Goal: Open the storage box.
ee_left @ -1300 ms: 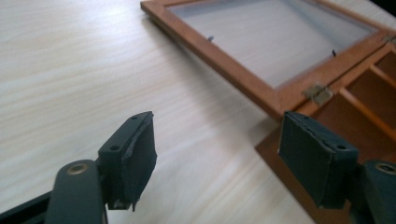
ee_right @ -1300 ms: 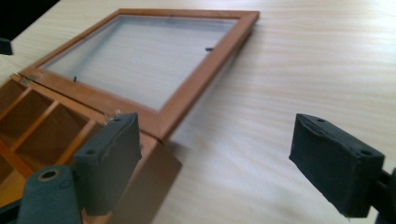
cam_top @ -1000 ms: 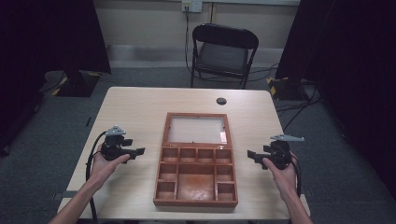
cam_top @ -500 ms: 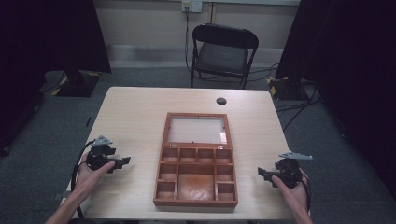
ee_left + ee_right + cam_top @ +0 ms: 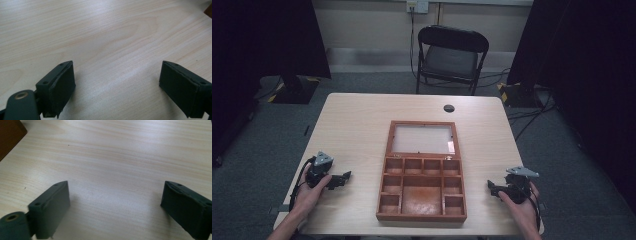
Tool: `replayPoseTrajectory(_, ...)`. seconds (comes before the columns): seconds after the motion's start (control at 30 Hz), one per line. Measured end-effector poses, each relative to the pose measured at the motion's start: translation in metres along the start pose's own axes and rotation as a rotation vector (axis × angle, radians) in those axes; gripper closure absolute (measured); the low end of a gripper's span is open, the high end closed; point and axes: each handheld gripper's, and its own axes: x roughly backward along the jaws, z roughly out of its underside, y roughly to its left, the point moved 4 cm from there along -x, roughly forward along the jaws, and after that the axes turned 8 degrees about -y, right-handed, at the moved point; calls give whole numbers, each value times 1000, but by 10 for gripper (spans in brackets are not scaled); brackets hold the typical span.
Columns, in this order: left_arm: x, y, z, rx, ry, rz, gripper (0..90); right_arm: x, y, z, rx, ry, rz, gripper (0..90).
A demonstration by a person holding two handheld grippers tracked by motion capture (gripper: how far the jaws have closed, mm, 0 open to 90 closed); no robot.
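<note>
Both hands have sunk toward the near edge since a second ago, and both sets of jaws have just been opening with nothing between them. Largest first: the pale wooden rectangular table [image 5: 362,125] carries, at its middle, the reddish-brown wooden compartment box [image 5: 422,187] with its glass-panelled lid [image 5: 422,139] lying flat open on the far side. Box and lid together make one long rectangle whose long axis runs from the person's side toward the black folding chair [image 5: 451,55]; the hinge line crosses it, and the compartments open upward, all apparently bare.

To the box's left, well apart, the left gripper [image 5: 343,177] rests low over the tabletop, released, jaws aimed at the box; its own view shows the two black pads [image 5: 60,87] spread over bare wood. The right gripper [image 5: 491,186] mirrors it, likewise released and holding nothing, with a box corner [image 5: 10,135] just visible in its view.

Judging by this, the hands are parking. To do that well, set both grippers down flat, jaws relaxed, short of the box so it isn't nudged.

Smallest, a small dark round grommet [image 5: 449,108] sits near the far edge.
</note>
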Motion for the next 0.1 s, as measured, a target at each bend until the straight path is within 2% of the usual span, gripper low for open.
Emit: replayPoseTrajectory(0.1, 0, 0, 0, 6, -1, -1, 122, 0, 0, 0, 0, 0, 3, 67)
